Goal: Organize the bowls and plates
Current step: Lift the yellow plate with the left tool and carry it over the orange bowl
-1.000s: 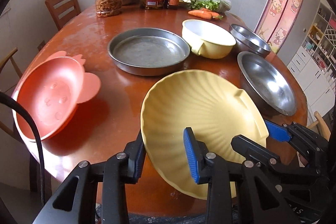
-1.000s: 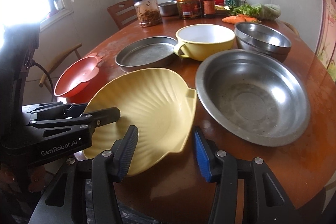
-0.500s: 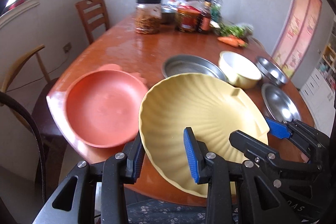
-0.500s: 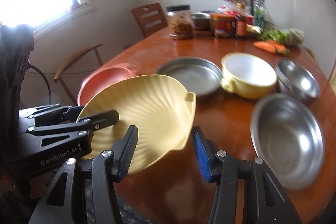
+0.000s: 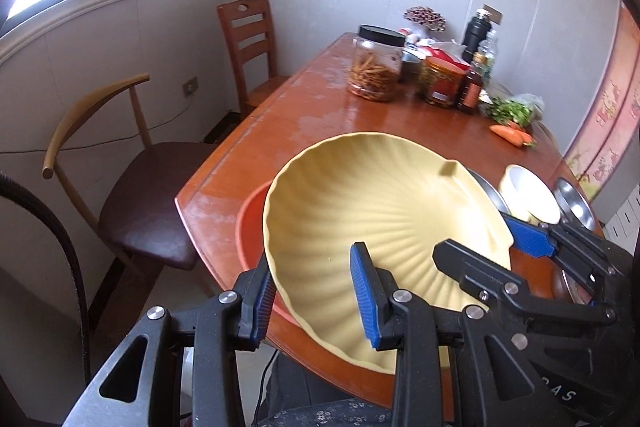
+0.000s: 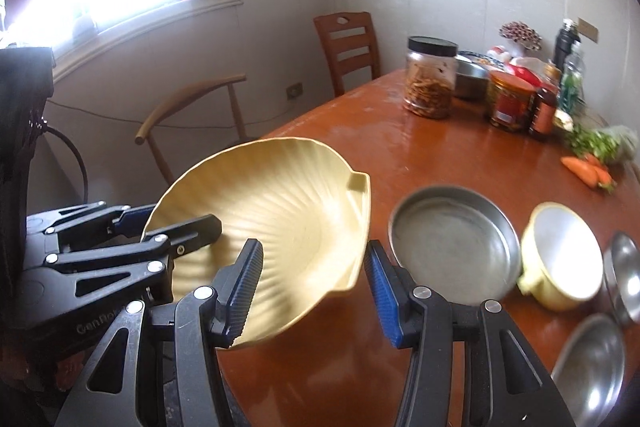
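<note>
**Shell plate held by both grippers above the desk's near corner**

Shell-shaped yellow plate (image 5: 384, 227) hangs tilted in the air, gripped from two sides. The left gripper (image 5: 312, 287) is clamped on its near-left rim, one blue-padded finger under the outside and the other lying inside the ribbed hollow. The right gripper (image 6: 312, 287) grips the opposite edge, one finger inside the plate and the other against its outer rim near the small square tab.

Directly beneath the plate, just ahead of the left gripper, lies an orange plastic plate (image 5: 250, 227) at the corner of the brown desk (image 5: 320, 123); only a sliver of its rim shows. Whether the two plates touch I cannot tell.

Right of the right gripper sits a round metal pan (image 6: 454, 241), and beyond that a yellow bowl with a white inside (image 6: 564, 259). Further right are two steel bowls (image 6: 596, 367), partly cut off by the frame edge.

Far ahead of both grippers, at the desk's back end, stand a clear jar with a black lid (image 6: 430, 79), a red-labelled jar (image 6: 510, 101), bottles, greens and carrots (image 6: 588, 169).
</note>
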### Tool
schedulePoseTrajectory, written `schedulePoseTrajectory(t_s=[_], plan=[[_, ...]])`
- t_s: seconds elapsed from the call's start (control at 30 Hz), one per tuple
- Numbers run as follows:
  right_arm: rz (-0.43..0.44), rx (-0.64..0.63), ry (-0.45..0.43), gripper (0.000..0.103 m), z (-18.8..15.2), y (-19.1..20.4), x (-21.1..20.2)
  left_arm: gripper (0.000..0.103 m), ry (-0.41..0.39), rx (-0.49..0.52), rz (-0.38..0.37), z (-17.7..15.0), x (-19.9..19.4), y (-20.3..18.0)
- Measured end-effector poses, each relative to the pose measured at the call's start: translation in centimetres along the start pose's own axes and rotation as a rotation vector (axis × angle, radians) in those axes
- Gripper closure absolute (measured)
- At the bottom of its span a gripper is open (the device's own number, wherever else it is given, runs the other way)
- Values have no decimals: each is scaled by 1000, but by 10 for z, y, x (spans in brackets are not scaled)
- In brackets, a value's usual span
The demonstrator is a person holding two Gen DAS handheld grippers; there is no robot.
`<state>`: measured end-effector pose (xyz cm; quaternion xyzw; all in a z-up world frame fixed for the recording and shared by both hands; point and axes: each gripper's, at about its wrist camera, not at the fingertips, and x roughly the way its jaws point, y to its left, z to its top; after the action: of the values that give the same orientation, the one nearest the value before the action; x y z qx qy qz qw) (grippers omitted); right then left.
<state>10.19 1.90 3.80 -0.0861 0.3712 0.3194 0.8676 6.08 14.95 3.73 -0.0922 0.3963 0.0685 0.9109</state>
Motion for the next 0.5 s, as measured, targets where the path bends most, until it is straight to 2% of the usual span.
schedulePoseTrajectory(t_s=[0.2,0.5], plan=[[31,-29,26,48,14,3,22,67,25,-28,22,7,15,15],[47,-48,90,48,17,0,56,67,71,-37,44,9,34,23]])
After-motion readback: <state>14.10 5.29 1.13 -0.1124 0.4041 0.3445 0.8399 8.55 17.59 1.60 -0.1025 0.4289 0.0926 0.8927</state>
